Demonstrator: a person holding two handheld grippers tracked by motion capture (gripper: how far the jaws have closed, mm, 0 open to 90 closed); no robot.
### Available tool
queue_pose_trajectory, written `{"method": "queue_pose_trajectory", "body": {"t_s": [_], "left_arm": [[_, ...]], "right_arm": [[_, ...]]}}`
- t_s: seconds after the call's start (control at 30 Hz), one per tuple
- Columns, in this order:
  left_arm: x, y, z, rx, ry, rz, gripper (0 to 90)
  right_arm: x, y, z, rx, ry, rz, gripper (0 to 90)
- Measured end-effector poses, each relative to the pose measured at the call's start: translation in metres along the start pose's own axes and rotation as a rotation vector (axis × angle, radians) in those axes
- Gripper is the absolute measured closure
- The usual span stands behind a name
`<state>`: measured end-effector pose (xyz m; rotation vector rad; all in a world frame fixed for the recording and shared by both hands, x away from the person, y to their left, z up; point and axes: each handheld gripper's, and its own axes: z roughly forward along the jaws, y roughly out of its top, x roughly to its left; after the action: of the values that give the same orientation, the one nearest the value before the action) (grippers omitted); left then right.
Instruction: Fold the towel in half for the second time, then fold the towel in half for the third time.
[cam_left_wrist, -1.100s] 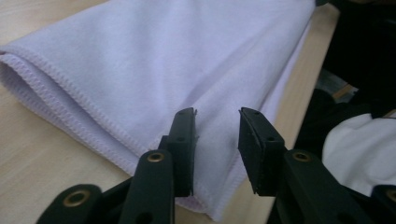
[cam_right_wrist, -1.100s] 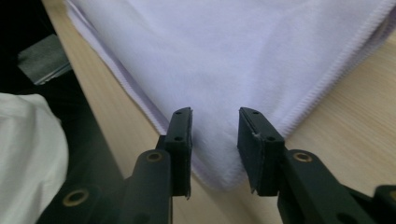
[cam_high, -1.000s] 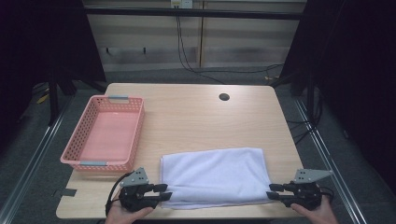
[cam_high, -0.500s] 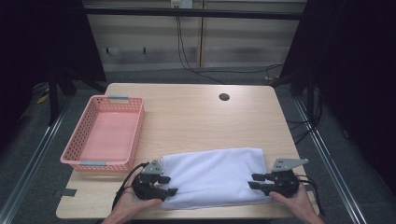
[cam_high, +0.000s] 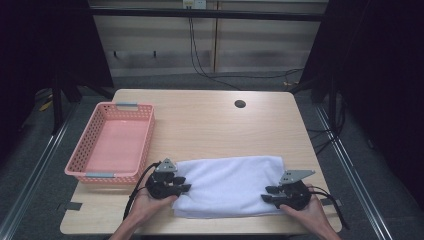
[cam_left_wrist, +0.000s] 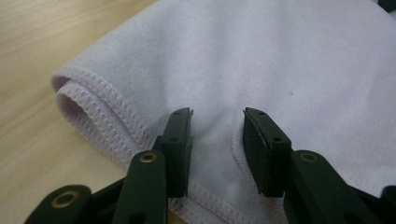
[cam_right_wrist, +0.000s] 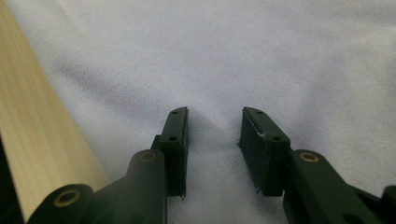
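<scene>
A white folded towel (cam_high: 230, 182) lies along the front of the wooden table (cam_high: 210, 130). My left gripper (cam_high: 186, 186) rests on its left end, beside the stitched hem. In the left gripper view the jaws (cam_left_wrist: 217, 126) stand apart on the towel (cam_left_wrist: 280, 56) with a low pucker of cloth between them. They have just been closing. My right gripper (cam_high: 267, 194) sits on the towel's right end. Its jaws (cam_right_wrist: 215, 123) also stand apart with towel (cam_right_wrist: 233, 46) between them, and have just closed a little. The pads of neither gripper visibly pinch the cloth.
A pink plastic basket (cam_high: 146, 145) with nothing in it stands at the table's left, close to my left gripper. A round cable hole (cam_high: 240, 104) sits at the back right. Bare tabletop stretches behind the towel. The table's front edge runs just below both hands.
Both grippers have moved inward from beside the towel onto its two ends, the left one rightward and away from me, the right one leftward. The towel lies in the same place.
</scene>
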<state>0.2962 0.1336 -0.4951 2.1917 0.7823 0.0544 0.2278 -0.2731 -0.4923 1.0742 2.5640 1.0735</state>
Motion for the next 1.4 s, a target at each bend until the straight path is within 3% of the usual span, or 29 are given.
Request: {"method": "queue_pose_trajectory", "body": {"t_s": [0.1,0.17,0.2,0.27,0.33,0.4,0.57,0.67,0.8,0.87,0.93,1.0,1.13,1.27,1.4], "left_arm": [[0.002,0.007,0.008,-0.013,0.003,-0.008,62.1],[0.005,0.011,0.014,-0.022,0.0,-0.012,62.2],[0.006,0.014,0.017,-0.028,-0.005,-0.026,62.3],[0.008,0.019,0.023,-0.034,-0.002,-0.022,62.3],[0.009,0.023,0.027,-0.043,0.001,-0.05,62.2],[0.007,0.022,0.026,-0.029,0.005,-0.023,62.0],[0.006,0.02,0.016,-0.026,-0.03,-0.057,60.6],[0.01,0.027,0.007,-0.055,-0.013,-0.054,60.2],[0.023,0.039,-0.002,-0.099,-0.004,-0.09,60.3],[0.027,0.046,-0.003,-0.1,0.014,-0.079,58.7],[0.031,0.054,-0.005,-0.11,0.029,-0.085,57.9],[0.037,0.06,-0.004,-0.109,0.014,-0.092,56.9],[0.052,0.067,0.0,-0.113,0.056,-0.14,55.0],[0.059,0.068,0.007,-0.095,0.061,-0.155,53.3],[0.063,0.063,0.018,-0.065,0.062,-0.168,51.8]], "right_arm": [[-0.013,0.003,0.002,-0.008,-0.035,-0.004,62.7],[-0.026,0.005,0.004,-0.023,-0.057,0.029,62.7],[-0.031,0.006,0.005,-0.031,-0.046,0.036,62.7],[-0.038,0.008,0.005,-0.023,-0.074,0.041,62.3],[-0.043,0.009,0.004,-0.018,-0.082,0.057,62.0],[-0.042,0.008,0.003,-0.02,-0.081,0.066,60.0],[-0.027,0.001,-0.006,-0.013,-0.045,0.074,53.4],[-0.018,-0.001,-0.013,-0.046,-0.053,0.071,51.8],[-0.002,0.01,-0.022,-0.114,-0.007,0.061,51.8],[0.009,0.019,-0.02,-0.134,0.018,0.041,51.9],[0.023,0.031,-0.012,-0.141,0.055,-0.001,51.9],[0.036,0.045,0.001,-0.143,0.101,-0.017,51.8],[0.057,0.073,0.032,-0.125,0.177,-0.077,51.6],[0.074,0.095,0.063,-0.105,0.245,-0.103,50.7],[0.088,0.111,0.087,-0.102,0.27,-0.135,48.6]]}}
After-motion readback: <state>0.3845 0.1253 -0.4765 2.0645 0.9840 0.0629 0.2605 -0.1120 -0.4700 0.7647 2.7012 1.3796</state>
